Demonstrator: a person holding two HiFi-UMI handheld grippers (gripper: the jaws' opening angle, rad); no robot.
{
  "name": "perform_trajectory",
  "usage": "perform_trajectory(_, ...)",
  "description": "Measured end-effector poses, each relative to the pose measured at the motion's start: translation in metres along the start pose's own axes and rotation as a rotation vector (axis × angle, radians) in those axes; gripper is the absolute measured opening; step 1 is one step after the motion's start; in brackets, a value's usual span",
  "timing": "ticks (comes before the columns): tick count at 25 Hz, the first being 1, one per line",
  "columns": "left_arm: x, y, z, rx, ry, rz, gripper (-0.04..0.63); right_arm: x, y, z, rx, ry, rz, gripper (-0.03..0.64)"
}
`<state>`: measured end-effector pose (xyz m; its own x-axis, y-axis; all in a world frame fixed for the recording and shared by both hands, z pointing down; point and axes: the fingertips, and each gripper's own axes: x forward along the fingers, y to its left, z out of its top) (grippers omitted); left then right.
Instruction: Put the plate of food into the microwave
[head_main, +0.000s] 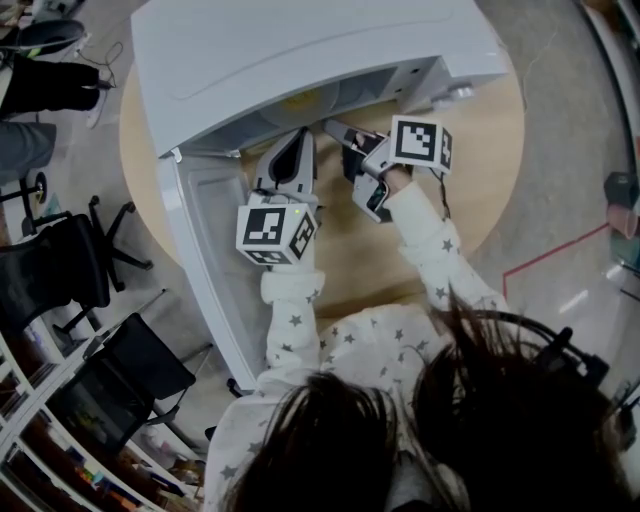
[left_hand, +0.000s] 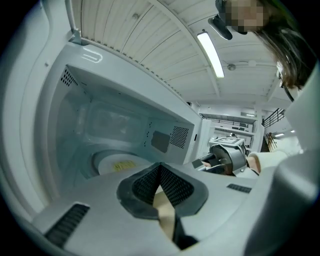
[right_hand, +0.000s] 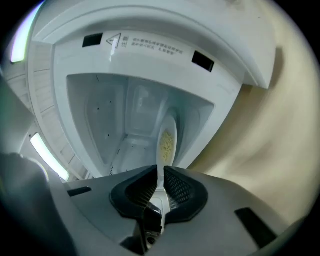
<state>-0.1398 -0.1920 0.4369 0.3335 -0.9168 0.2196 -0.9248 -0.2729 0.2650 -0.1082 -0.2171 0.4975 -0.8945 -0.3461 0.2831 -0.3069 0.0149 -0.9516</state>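
Your right gripper (right_hand: 160, 172) is narrowed onto the near rim of the plate (right_hand: 167, 140), which lies at frame centre inside the microwave (right_hand: 150, 55), likely to seat it deeper, while your left gripper (left_hand: 160, 169), jaws together and empty, hangs clear at the opening.

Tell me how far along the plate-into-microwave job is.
Done: the door of the microwave stands open and the plate of food lies inside it. In hand: the right gripper looks closed on its rim; the left gripper is shut, empty. Left: release the plate, withdraw, probably shut the door.
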Motion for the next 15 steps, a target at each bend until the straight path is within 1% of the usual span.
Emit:
perform_trajectory(1, -0.002, -0.002, 0.002, 0.002, -0.004, 0.0, 0.002, -0.004, 0.003, 0.0, 0.004, -0.006, 0.012, 0.032)
perform_trajectory(2, -0.004, -0.004, 0.003, 0.004, -0.008, -0.001, 0.002, -0.008, 0.006, -0.001, 0.005, -0.01, 0.02, 0.015)
perform_trajectory(4, -0.008, -0.01, 0.008, 0.011, -0.016, -0.006, 0.002, -0.017, 0.012, -0.005, 0.005, -0.012, 0.024, 0.006)
perform_trajectory(10, -0.026, -0.037, 0.018, 0.039, -0.04, -0.045, 0.002, -0.043, 0.036, -0.014, -0.012, -0.036, 0.106, 0.006)
perform_trajectory(15, -0.043, -0.061, 0.027, 0.042, -0.06, -0.091, 0.002, -0.067, 0.054, -0.029, -0.017, -0.047, 0.163, 0.006)
